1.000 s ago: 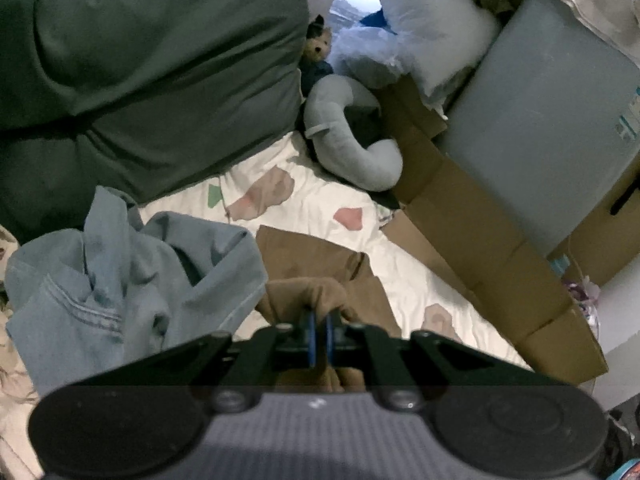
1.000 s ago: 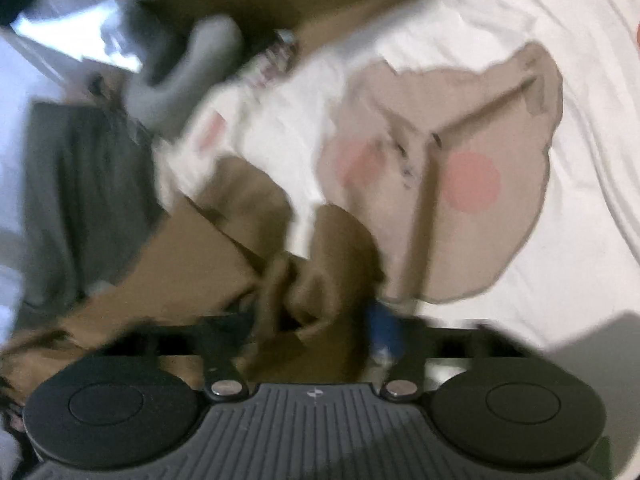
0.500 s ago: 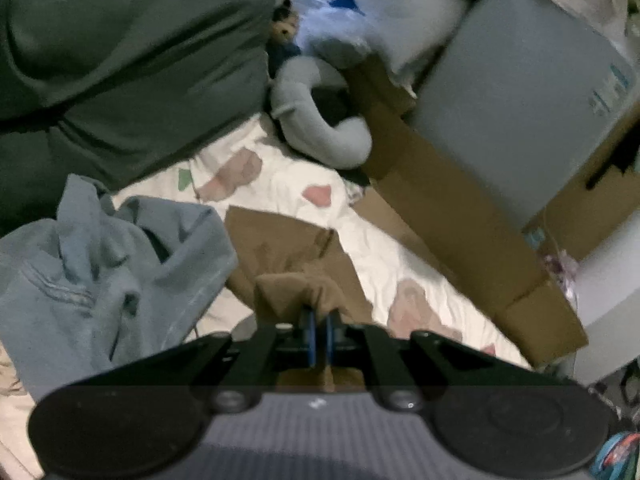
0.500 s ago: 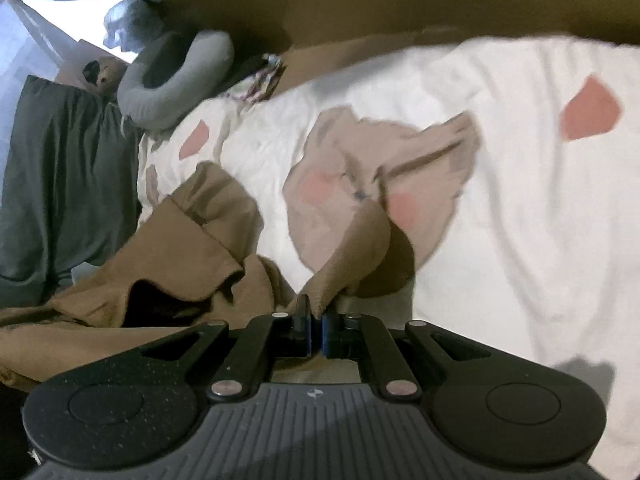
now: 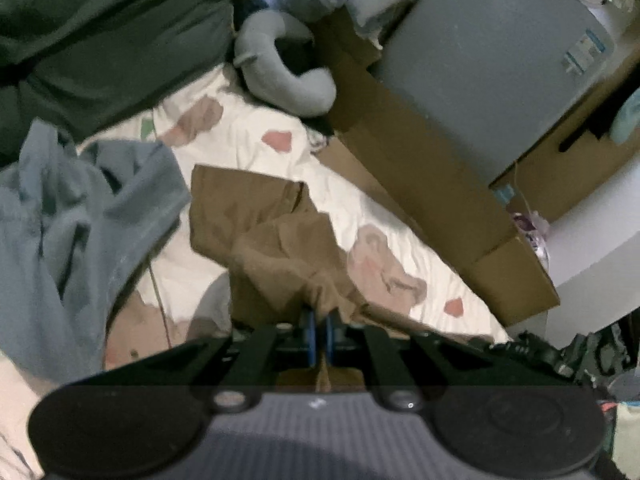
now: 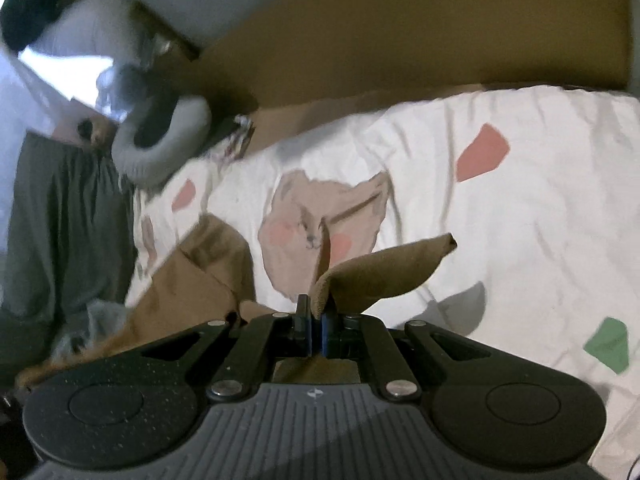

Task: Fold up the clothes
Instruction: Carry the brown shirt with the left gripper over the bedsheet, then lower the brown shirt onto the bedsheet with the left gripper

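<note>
A brown garment (image 5: 264,236) lies rumpled on a white patterned bedsheet (image 5: 248,136). My left gripper (image 5: 318,320) is shut on a bunched edge of it at the near side. In the right wrist view the same brown garment (image 6: 192,280) trails off to the left, and my right gripper (image 6: 316,322) is shut on a corner flap (image 6: 384,272) that stands up over the bedsheet (image 6: 520,240). A crumpled blue denim garment (image 5: 76,224) sits left of the brown one.
A dark green pillow (image 5: 100,32) fills the far left. A grey neck pillow (image 5: 280,76) lies at the head of the bed. Cardboard boxes (image 5: 432,188) and a grey bin (image 5: 492,56) line the right edge; the cardboard (image 6: 400,40) rises behind the sheet.
The right gripper went from open around the brown cloth to shut on a corner and pulled it out over the sheet. The left gripper drew back, stretching the garment.
</note>
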Demonstrator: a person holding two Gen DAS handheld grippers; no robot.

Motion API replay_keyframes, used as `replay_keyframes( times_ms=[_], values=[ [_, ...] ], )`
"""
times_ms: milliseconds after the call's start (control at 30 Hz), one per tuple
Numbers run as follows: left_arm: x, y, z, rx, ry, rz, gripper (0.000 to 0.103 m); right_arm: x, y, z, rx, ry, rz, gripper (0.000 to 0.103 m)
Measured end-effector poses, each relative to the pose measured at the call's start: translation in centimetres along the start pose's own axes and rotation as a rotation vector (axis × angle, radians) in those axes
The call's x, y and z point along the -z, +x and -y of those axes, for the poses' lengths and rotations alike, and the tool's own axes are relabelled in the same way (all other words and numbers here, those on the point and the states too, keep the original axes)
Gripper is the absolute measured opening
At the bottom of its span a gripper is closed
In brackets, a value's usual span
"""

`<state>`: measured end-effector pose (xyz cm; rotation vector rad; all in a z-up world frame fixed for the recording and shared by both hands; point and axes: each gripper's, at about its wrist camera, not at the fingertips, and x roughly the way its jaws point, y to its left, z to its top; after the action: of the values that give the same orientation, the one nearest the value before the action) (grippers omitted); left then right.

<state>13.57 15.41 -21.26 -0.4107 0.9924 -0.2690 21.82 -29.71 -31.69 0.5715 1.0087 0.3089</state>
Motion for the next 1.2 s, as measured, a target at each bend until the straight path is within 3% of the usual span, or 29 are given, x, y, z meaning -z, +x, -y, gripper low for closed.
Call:
replay_keyframes(
  times_ms=[367, 633, 867, 1200],
  values=[
    [3.4, 0.4, 2.6, 0.076, 0.048, -0.095, 0.005, 0.3, -10.4, 3.3, 0.051, 0.078, 0.127, 0.002],
    [4.9, 1.2, 4.3, 0.108, 0.074, -0.134, 0.005, 3.5, -15.4, 5.0, 0.085, 0.129, 0.138, 0.001],
    [3.9, -0.4, 5.7, 0.135, 0.080, -0.097, 0.005, 6.2, -19.9, 6.5, 0.114, 0.174, 0.146, 0.000],
    [5.2, -2.6, 6.6, 0.136, 0.148, -0.145, 0.005, 11.7, -22.2, 8.3, 0.133, 0.213, 0.095, 0.000]
  ],
)
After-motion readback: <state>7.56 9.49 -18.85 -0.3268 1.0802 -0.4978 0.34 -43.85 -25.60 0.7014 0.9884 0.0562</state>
